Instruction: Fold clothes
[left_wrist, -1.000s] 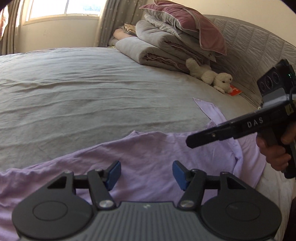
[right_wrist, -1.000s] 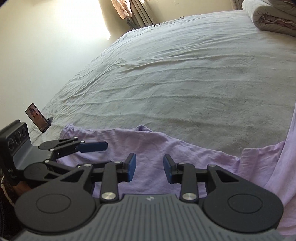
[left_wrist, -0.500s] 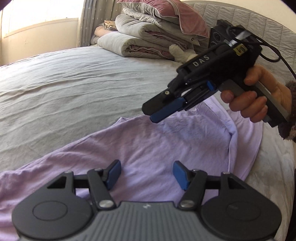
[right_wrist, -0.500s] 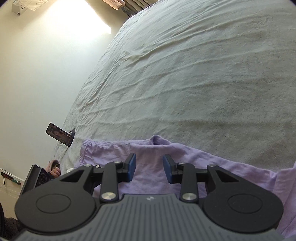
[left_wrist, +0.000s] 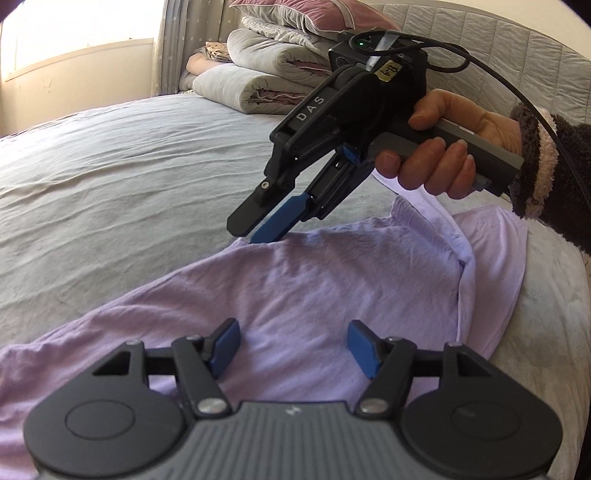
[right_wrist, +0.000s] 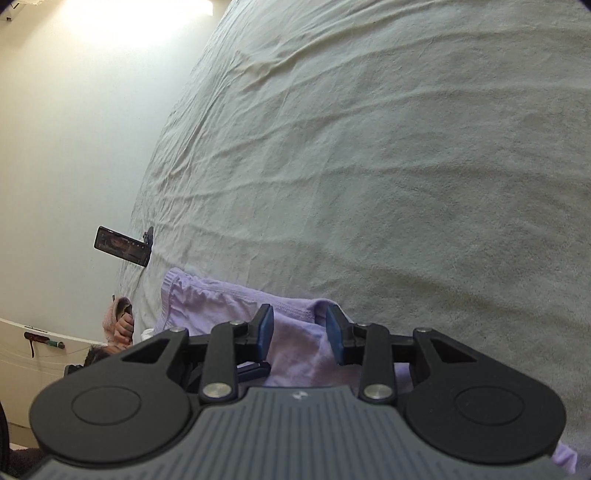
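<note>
A lilac shirt (left_wrist: 332, 288) lies spread and rumpled on the grey bed sheet (left_wrist: 110, 177). My left gripper (left_wrist: 293, 345) hovers low over the shirt's middle. Its jaws are opening, and the blue pads (left_wrist: 225, 343) stand wide apart with only flat cloth beneath them. A hand (left_wrist: 443, 147) in a dark fuzzy sleeve holds my right gripper (left_wrist: 248, 233), which slants down to the shirt's far edge. In the right wrist view, that gripper (right_wrist: 300, 332) is open over the hem of the shirt (right_wrist: 207, 302). A raised fold sits by its right pad, and nothing is pinched.
Folded quilts and pillows (left_wrist: 266, 74) are stacked at the head of the bed, against a quilted headboard (left_wrist: 498, 66). A phone on a stand (right_wrist: 123, 246) sits at the bed's edge by the wall. A cable (left_wrist: 535, 103) trails from the right gripper.
My right gripper swung leftward across the shirt and tipped downward until its tips reached the far hem. The left gripper stayed in place, with its pads a little farther apart.
</note>
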